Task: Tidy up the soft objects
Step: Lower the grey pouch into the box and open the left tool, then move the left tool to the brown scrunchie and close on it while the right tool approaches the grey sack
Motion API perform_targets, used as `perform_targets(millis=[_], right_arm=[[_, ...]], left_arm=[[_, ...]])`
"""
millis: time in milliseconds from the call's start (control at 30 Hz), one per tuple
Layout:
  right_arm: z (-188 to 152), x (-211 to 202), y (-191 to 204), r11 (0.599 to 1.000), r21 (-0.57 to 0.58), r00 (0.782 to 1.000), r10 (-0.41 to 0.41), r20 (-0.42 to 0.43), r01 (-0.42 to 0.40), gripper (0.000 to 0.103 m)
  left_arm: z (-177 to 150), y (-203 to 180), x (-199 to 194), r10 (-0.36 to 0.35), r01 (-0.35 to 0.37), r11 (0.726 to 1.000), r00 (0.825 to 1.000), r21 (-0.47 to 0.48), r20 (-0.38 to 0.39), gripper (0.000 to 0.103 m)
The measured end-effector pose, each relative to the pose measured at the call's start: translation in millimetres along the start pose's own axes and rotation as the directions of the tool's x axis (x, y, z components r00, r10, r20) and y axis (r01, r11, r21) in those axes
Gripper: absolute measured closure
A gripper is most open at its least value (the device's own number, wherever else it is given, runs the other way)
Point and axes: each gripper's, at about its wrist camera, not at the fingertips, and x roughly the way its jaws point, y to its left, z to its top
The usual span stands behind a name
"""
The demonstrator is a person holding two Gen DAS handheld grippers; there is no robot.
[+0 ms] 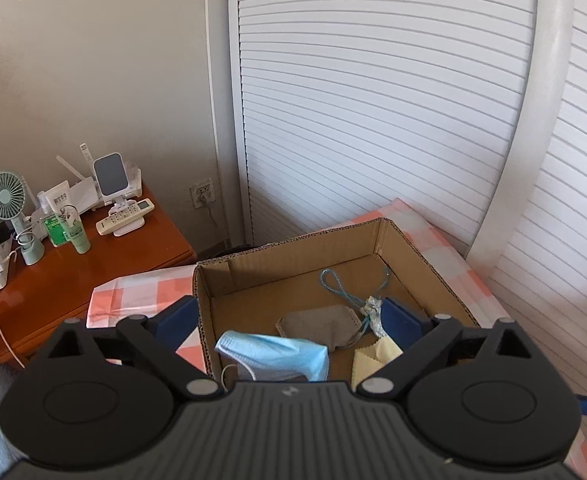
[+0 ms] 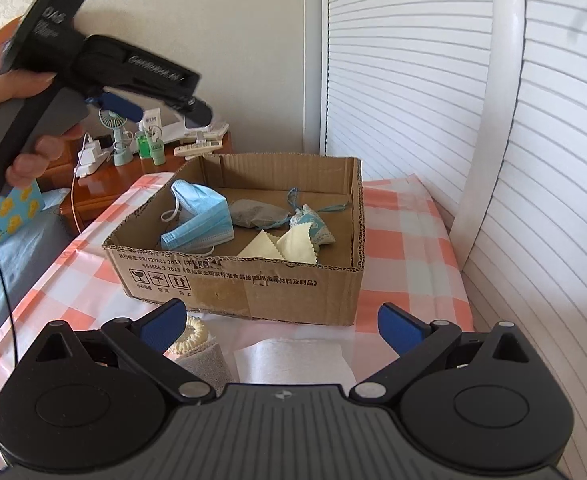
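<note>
A cardboard box point(image 2: 253, 292) stands on the checked cloth. It holds a blue face mask point(image 2: 201, 216), a grey mask point(image 2: 255, 214), a small patterned sachet point(image 2: 313, 224) and yellow cloths point(image 2: 289, 246). My left gripper point(image 1: 289, 316) is open and empty, held above the box's near left corner; the blue mask point(image 1: 277, 356) and grey mask point(image 1: 321, 322) lie below it. It also shows in the right wrist view point(image 2: 149, 100), held high. My right gripper point(image 2: 283, 326) is open and empty, in front of the box over a white folded cloth point(image 2: 293, 360) and a grey knitted piece point(image 2: 201, 352).
A wooden bedside table point(image 1: 93, 264) at the left carries a small fan point(image 1: 7, 200), bottles, remotes and a charger. White louvred doors point(image 1: 373, 120) stand behind the box, and a white pole point(image 2: 489, 120) rises at the right. A blue cover point(image 2: 13, 256) lies to the left.
</note>
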Motion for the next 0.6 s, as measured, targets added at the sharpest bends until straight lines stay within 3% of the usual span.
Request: perform_targets(millis=[300,600], right_arm=[[-21,-15,6,1.000,0.001,1.000,-0.018,0.001,0.018,0.000],[-42,-18,5,0.999,0.002,0.998,-0.040,-0.043,0.040,0.000]], left_arm=[[-56,-3,-47,0.037,-0.037,0.999,0.999,0.004,0.020,0.002],[-121,-8,-68,0.057,-0.057,0.998,0.998,-0.006,0.038,0.002]])
